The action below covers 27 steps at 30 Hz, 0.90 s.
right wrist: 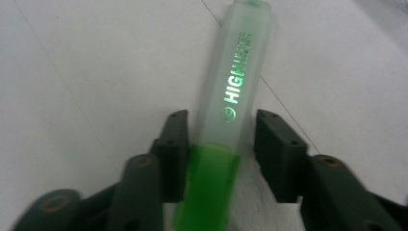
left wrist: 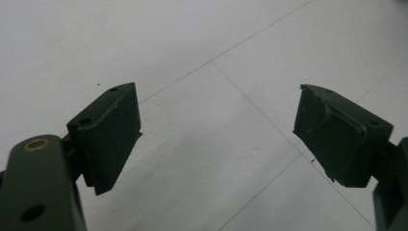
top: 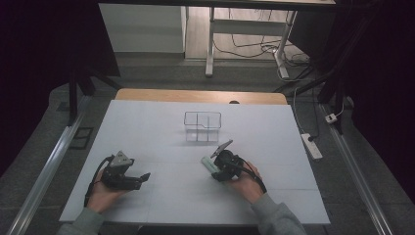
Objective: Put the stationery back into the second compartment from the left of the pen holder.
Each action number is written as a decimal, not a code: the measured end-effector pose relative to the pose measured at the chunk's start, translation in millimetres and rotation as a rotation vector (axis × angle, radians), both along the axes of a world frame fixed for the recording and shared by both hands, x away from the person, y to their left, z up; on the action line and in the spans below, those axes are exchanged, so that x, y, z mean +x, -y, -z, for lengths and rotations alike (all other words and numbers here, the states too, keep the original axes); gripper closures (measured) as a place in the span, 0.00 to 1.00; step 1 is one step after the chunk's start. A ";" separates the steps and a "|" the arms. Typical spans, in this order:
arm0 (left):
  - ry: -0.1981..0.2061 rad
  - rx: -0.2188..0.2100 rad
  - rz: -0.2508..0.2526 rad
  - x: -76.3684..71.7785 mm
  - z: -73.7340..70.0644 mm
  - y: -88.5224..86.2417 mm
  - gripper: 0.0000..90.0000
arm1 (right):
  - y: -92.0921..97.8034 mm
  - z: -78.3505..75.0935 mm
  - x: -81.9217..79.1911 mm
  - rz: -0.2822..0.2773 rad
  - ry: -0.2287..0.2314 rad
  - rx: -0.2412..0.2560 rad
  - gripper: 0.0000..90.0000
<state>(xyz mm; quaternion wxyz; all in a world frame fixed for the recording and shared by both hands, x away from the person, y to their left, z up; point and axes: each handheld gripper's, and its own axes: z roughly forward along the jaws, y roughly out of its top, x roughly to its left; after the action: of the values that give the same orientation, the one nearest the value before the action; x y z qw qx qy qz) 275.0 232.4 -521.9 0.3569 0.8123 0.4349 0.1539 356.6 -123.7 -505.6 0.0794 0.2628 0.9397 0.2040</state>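
A white sheet point(top: 147, 127), marked by thin seams, is spread over the tabletop; a strip of bare wood point(top: 200, 96) is left uncovered along the far edge. The floor point(top: 161, 73) around the table is covered in grey carpet. Aluminium rails point(top: 44, 176) are set along the left and right sides. Beyond the far edge, the white legs of another desk point(top: 210, 46) are seen, with cables point(top: 254, 49) trailing beneath it. A white power strip point(top: 311, 146) is laid on the floor at the right. Dark curtains point(top: 44, 44) are hung on both sides, and the room is dimly lit.
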 end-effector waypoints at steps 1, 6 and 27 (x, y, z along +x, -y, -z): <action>0.001 0.002 0.004 0.1 0.0 -0.2 0.18 | -1.1 -0.2 -0.3 0.006 -0.001 -0.005 0.71; -0.002 0.004 0.007 0.3 0.4 0.4 0.18 | -3.8 -1.2 -0.7 0.008 -0.002 -0.025 0.74; 0.013 0.003 0.028 -1.8 -2.0 1.2 0.19 | 5.7 -21.6 -3.7 -0.055 0.021 0.085 0.74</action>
<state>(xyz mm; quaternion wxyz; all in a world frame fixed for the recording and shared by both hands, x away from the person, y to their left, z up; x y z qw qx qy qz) 273.2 231.2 -519.9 0.3606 0.8179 0.4208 0.1549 352.9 -129.4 -484.0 0.0721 0.2377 0.9362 0.2486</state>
